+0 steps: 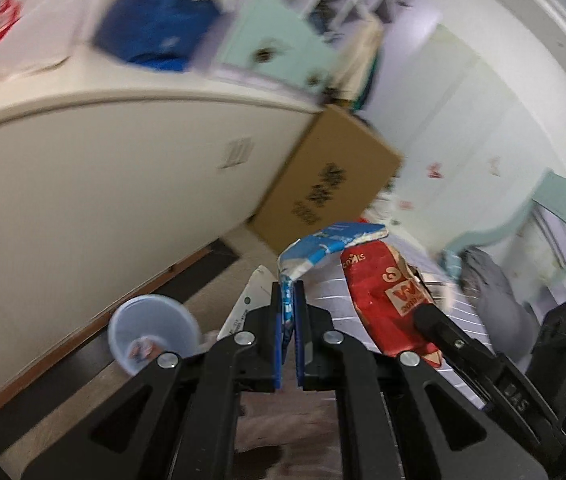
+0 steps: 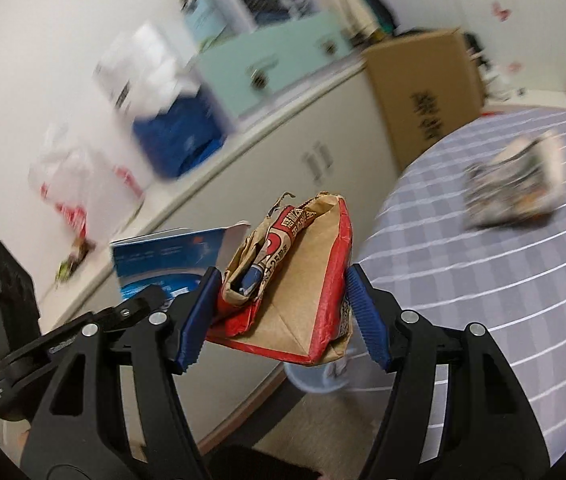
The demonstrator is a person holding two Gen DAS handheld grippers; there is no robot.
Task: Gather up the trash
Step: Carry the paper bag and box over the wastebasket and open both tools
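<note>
Trash fills both jaws: left clamps blue wrapper (image 1: 325, 246), right clamps red bag (image 2: 299, 280).

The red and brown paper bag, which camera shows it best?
The right wrist view: the red and brown paper bag sits centred and sharp, clamped in the right tool. The left wrist view shows only its red side, partly behind that tool's finger.
</note>
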